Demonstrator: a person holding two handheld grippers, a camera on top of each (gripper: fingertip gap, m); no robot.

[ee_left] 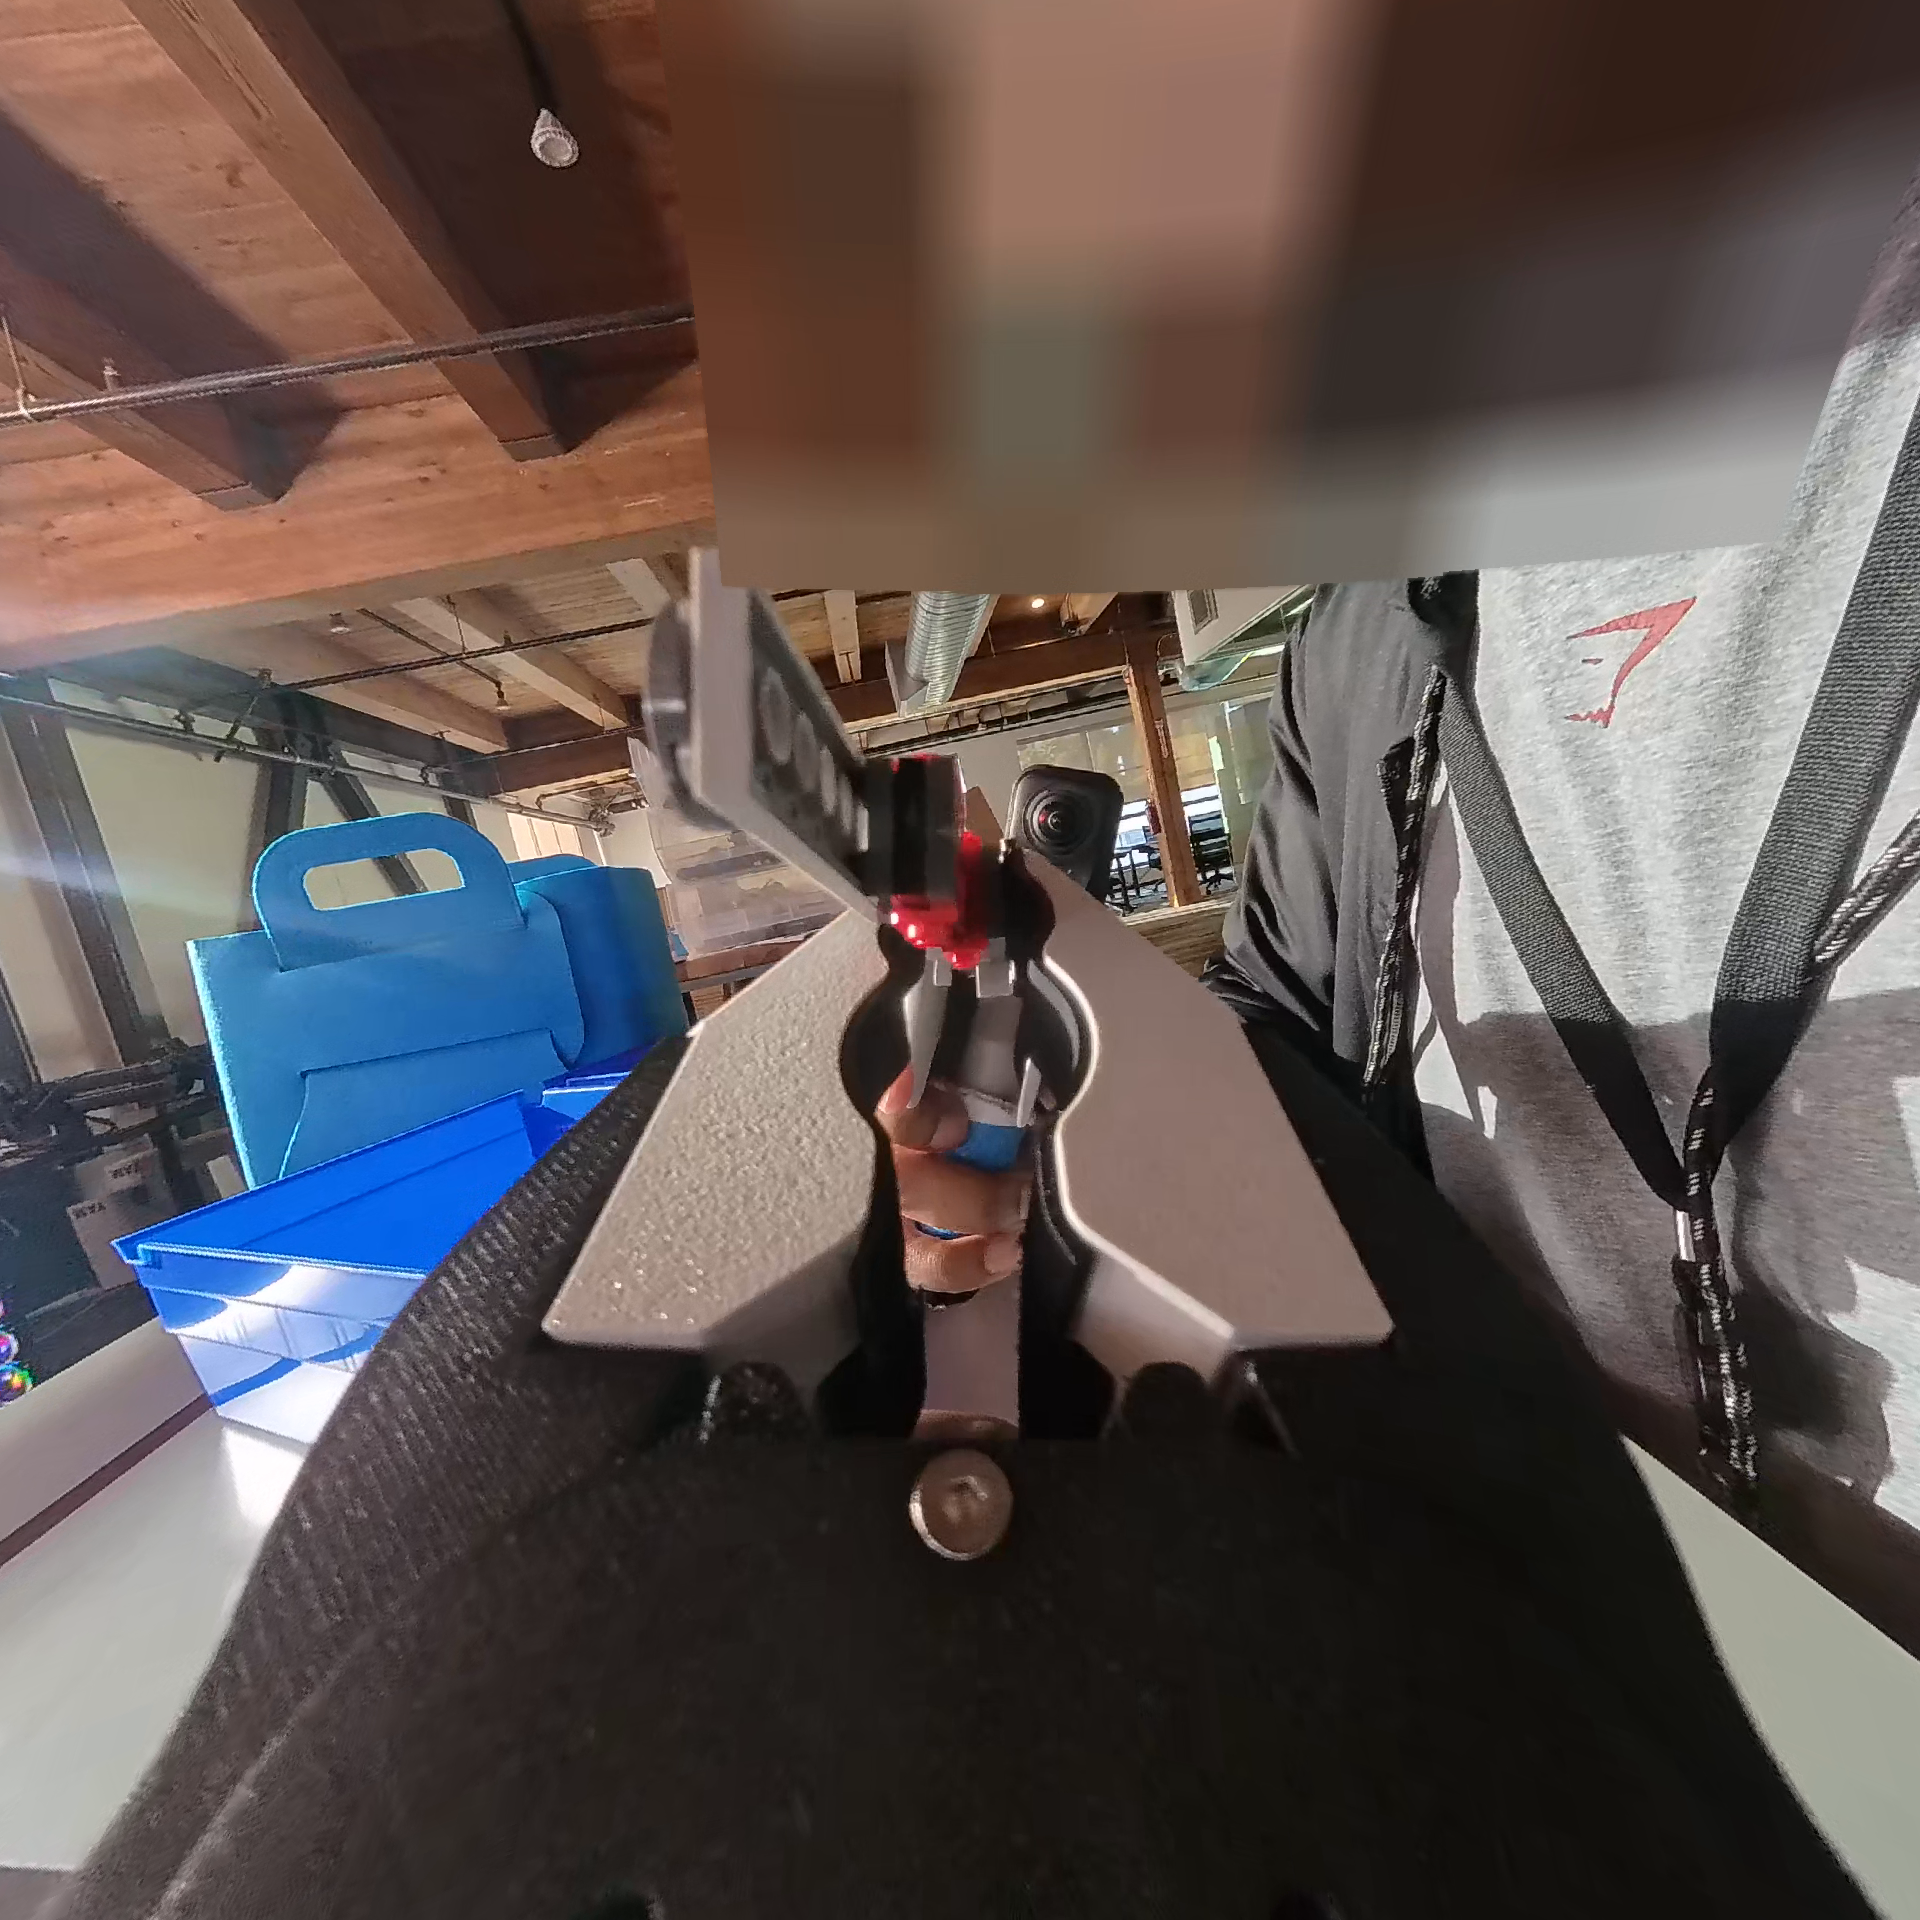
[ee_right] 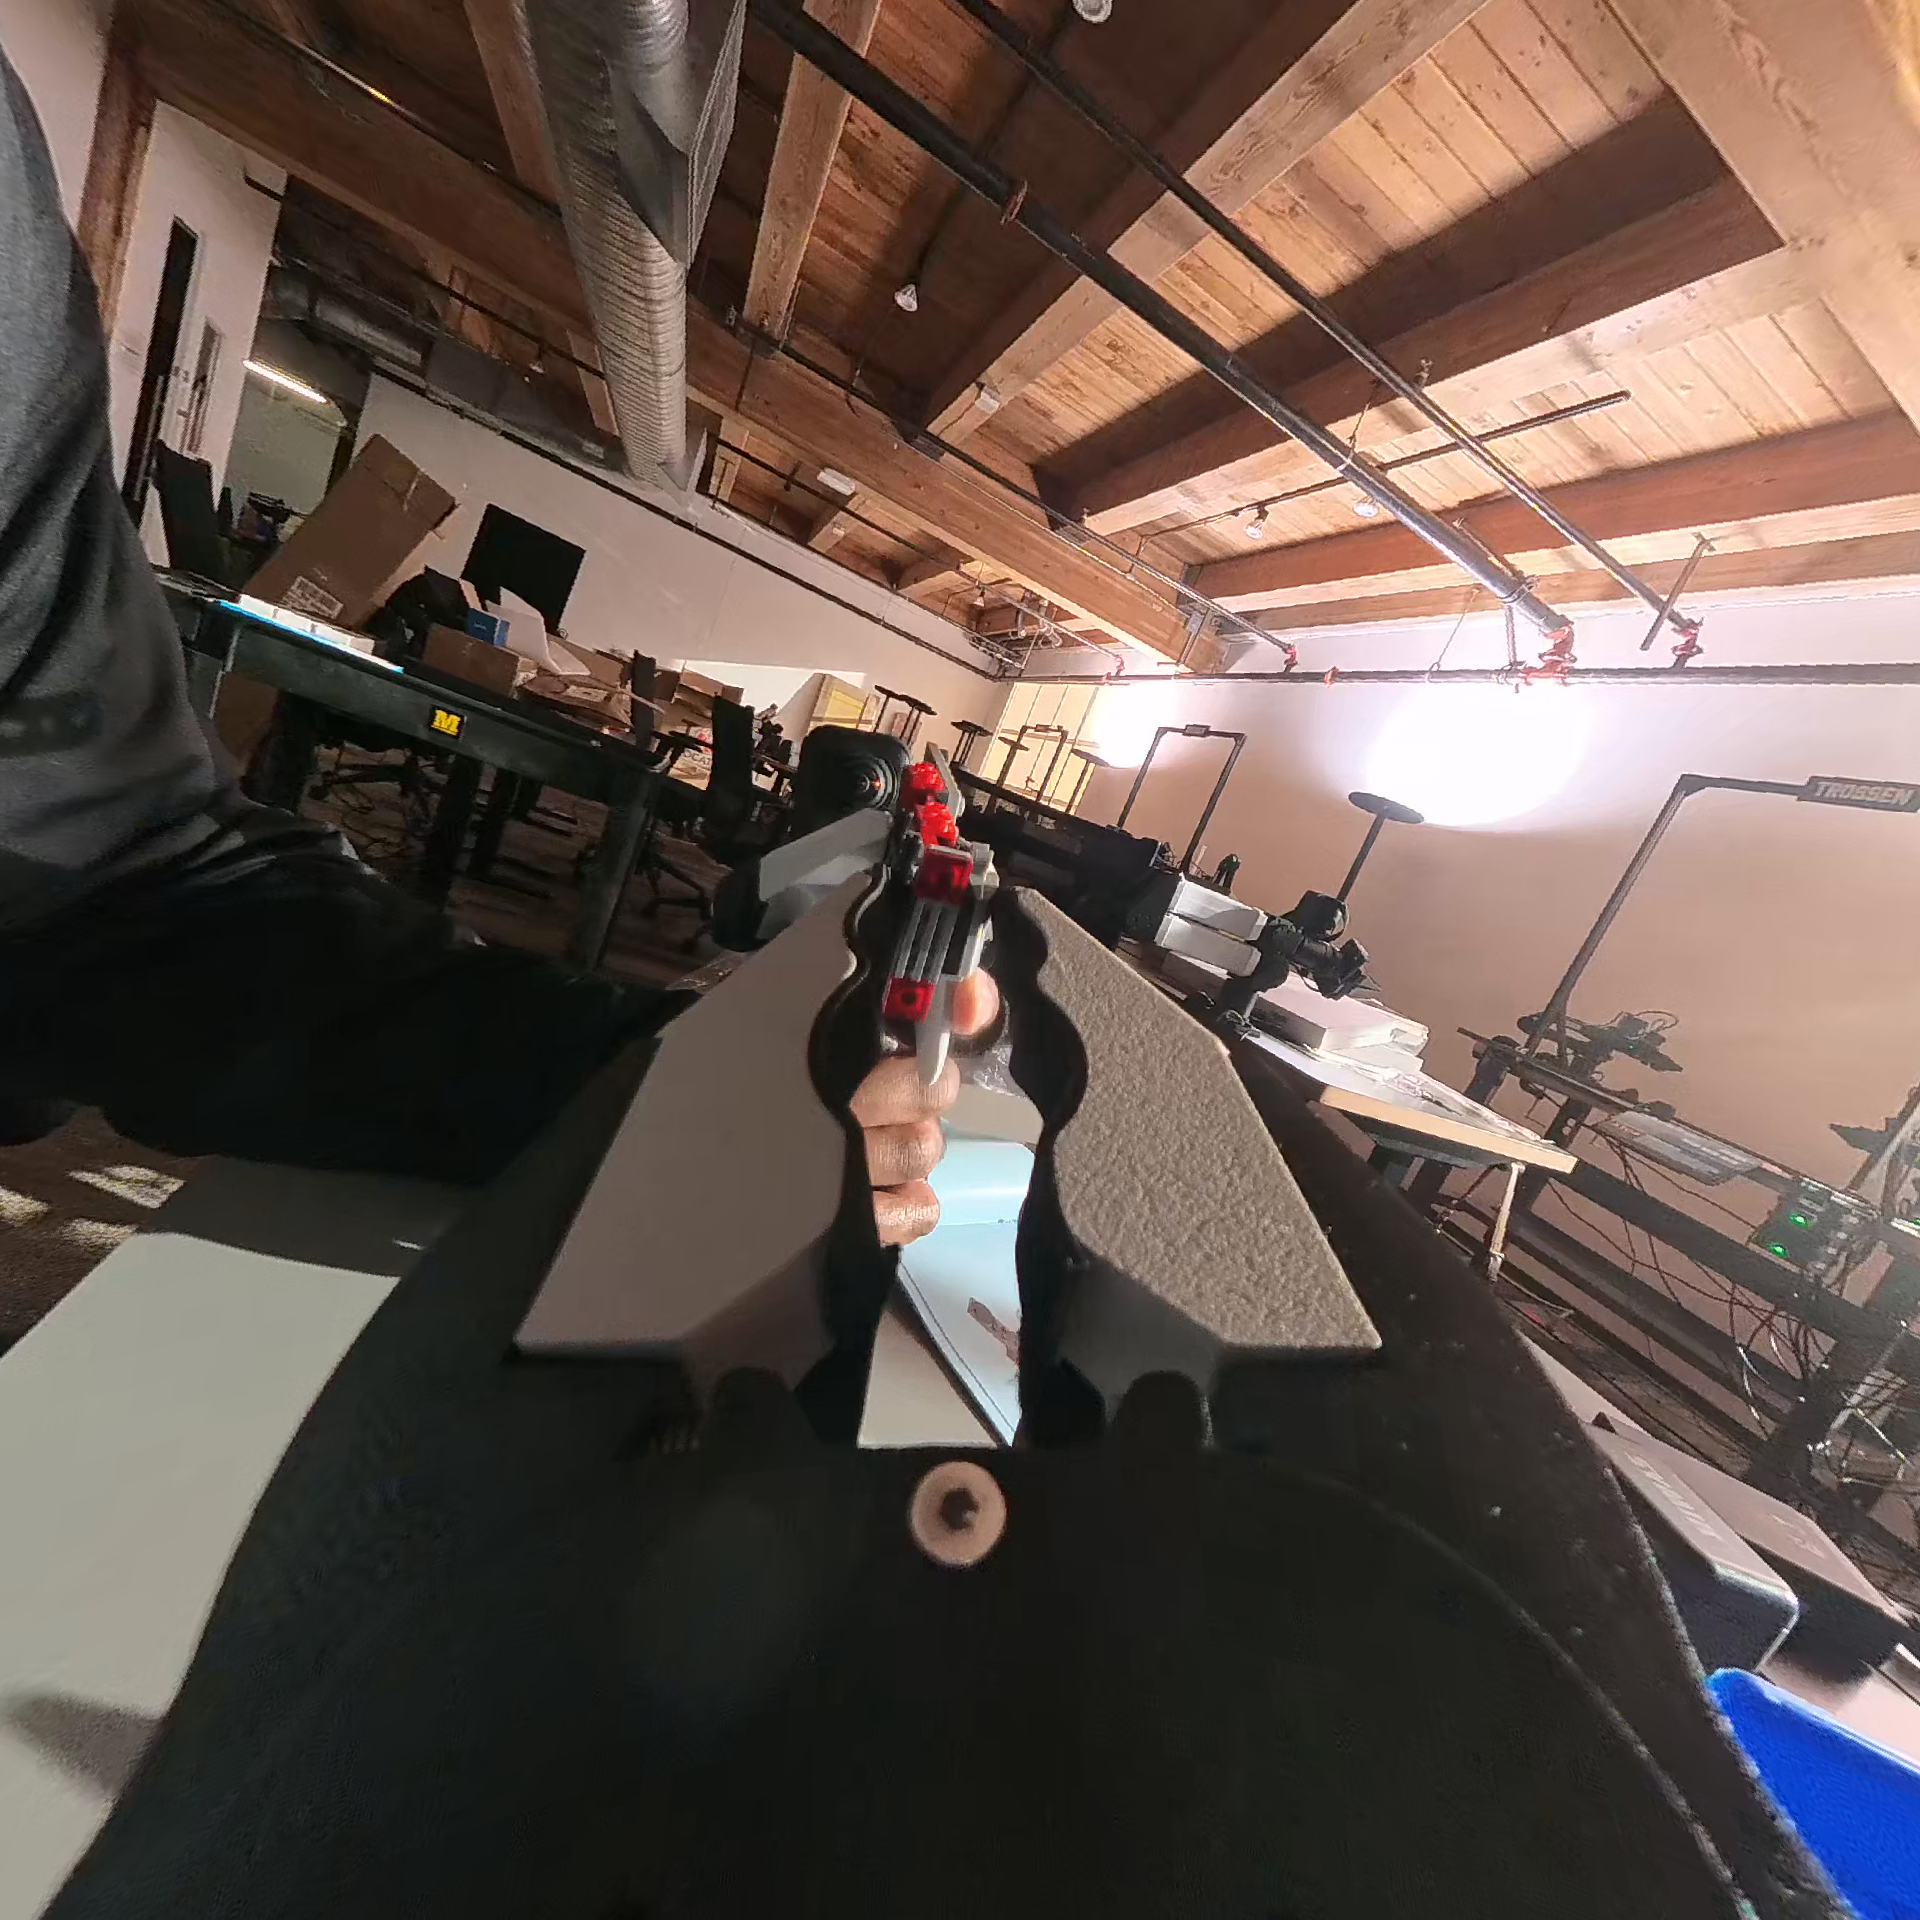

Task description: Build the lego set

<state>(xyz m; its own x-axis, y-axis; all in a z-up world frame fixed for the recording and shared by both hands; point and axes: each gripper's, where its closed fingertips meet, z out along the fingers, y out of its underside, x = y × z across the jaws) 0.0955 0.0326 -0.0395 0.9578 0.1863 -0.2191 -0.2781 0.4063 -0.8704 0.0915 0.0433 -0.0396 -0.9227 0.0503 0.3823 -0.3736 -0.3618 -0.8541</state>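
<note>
Both grippers are raised off the table and face each other, with one lego build between them. In the left wrist view my left gripper (ee_left: 940,930) is closed on the build's red and black end (ee_left: 930,883). A long grey plate (ee_left: 743,717) with a black underside sticks up to the left. The right gripper's camera (ee_left: 1065,821) shows just behind. In the right wrist view my right gripper (ee_right: 935,914) has its jaws closed on the red, grey and black build (ee_right: 930,935). The left gripper (ee_right: 810,862) and a hand (ee_right: 904,1132) lie beyond it.
Blue bins (ee_left: 343,1278) and a blue foam case (ee_left: 405,997) stand at the left on the white table (ee_left: 104,1558). The person's grey shirt with a lanyard (ee_left: 1662,935) is close on the right. An open booklet (ee_right: 966,1320) lies on the table below. A blue bin corner (ee_right: 1829,1808) is at the lower right.
</note>
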